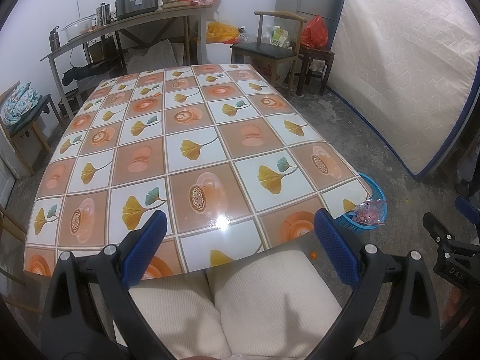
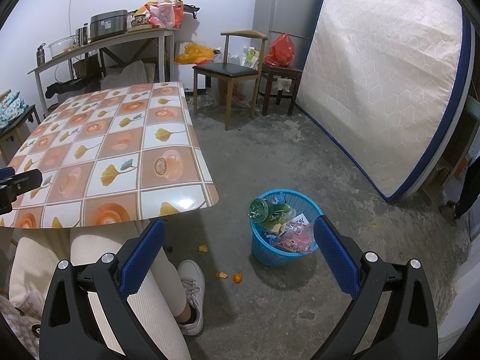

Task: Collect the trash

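A blue plastic waste basket (image 2: 267,253) stands on the concrete floor right of the table, holding a green bottle (image 2: 264,209), crumpled wrappers and a red-printed plastic bag (image 2: 295,235). In the left wrist view the same basket (image 1: 375,189) peeks out past the table's near right corner. My right gripper (image 2: 238,249) hangs open above the floor, just in front of the basket, with nothing between its blue pads. My left gripper (image 1: 240,240) is open over the near edge of the patterned table (image 1: 195,138), holding nothing. Small orange peel bits (image 2: 237,277) lie on the floor.
A person in cream trousers (image 1: 249,300) and a white shoe (image 2: 193,282) sits at the table's near edge. A wooden chair (image 2: 228,72), a stool with a red bag (image 2: 280,48), a fridge (image 2: 285,6) and a leaning mattress (image 2: 384,84) line the back and right.
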A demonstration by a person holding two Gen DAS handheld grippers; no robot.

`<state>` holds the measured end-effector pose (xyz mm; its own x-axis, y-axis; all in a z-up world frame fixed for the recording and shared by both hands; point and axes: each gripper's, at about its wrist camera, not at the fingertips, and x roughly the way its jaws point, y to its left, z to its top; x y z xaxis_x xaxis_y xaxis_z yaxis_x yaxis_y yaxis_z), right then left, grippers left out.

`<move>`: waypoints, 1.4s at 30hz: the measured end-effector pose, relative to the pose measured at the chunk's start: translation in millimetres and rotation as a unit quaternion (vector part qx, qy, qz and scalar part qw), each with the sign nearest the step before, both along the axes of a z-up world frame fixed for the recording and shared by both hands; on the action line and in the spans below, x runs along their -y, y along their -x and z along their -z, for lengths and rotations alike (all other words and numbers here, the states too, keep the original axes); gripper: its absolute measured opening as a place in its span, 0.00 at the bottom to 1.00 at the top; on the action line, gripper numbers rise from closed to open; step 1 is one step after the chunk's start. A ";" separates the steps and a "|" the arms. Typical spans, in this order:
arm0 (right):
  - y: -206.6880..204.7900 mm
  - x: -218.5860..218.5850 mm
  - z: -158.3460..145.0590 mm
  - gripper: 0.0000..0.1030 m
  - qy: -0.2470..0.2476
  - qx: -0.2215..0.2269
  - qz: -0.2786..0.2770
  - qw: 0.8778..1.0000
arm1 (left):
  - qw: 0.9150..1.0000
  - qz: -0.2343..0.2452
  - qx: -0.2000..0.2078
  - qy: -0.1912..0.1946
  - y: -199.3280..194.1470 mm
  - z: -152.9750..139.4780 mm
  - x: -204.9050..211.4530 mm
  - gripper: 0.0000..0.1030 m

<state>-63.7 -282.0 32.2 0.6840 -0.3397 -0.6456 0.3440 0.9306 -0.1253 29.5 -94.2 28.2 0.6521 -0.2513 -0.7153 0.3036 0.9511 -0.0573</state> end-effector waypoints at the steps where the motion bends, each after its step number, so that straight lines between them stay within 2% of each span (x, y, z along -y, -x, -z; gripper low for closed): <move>1: -0.1 0.3 -0.9 0.94 0.000 0.000 0.000 1.000 | 1.000 0.000 0.000 0.000 0.1 0.1 -0.4 0.92; 42: -0.6 -2.5 -2.1 0.94 0.002 0.001 -0.002 1.000 | 1.000 0.001 -0.001 0.000 -1.2 -1.1 -1.2 0.92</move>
